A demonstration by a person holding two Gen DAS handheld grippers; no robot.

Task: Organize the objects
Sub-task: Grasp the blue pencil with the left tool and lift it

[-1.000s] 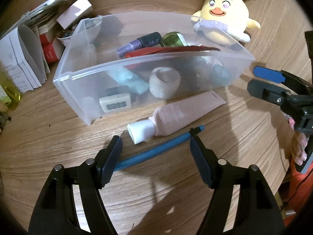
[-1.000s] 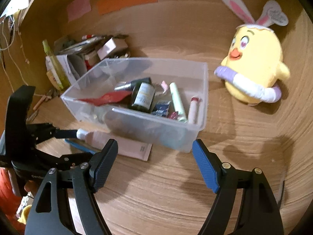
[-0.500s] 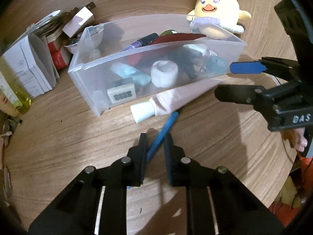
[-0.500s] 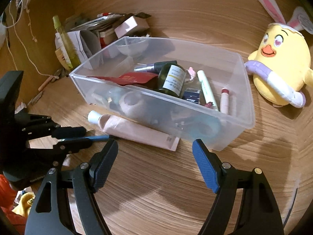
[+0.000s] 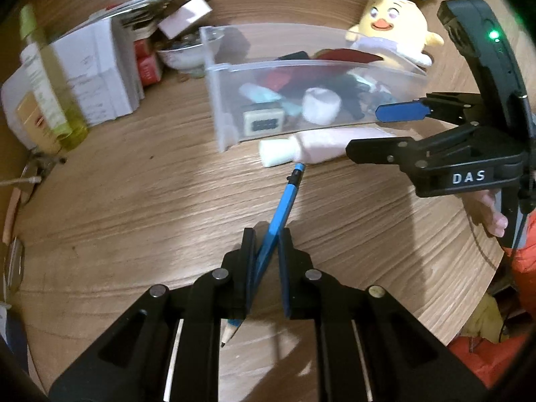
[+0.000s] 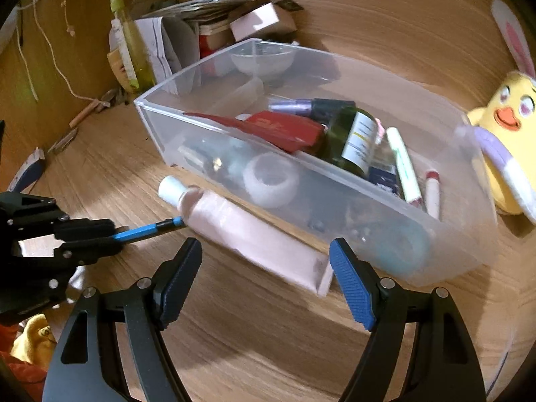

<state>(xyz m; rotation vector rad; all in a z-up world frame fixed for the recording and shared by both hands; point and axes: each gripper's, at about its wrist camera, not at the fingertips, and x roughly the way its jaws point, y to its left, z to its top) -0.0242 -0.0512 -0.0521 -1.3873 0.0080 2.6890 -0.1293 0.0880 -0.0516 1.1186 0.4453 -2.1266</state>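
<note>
— Pencil (image 5: 280, 209): we see a slim blue stick with a sharpened graphite point at the near end and a black band near the far tip. It lies slantwise, its far end just beside the pink tube (image 6: 248, 231).

— And we have it pinched: the left gripper (image 5: 266, 239) is clamped on the pencil's lower half, pads nearly together.

— The tube is soft, matte plastic with a white cap (image 5: 276, 152), flat on the wood-grain table (image 5: 134, 201) against the bin (image 6: 462, 227), a clear, smooth-walled box full of bottles, sticks and a white roll of tape (image 6: 270, 184).

— Our right gripper (image 6: 266, 268) stands wide apart, ribbed blue pads on either side of the tube's crimped end; whether they touch it we cannot tell.

— A fuzzy yellow plush chick (image 5: 393, 30) sits behind the bin.
</note>
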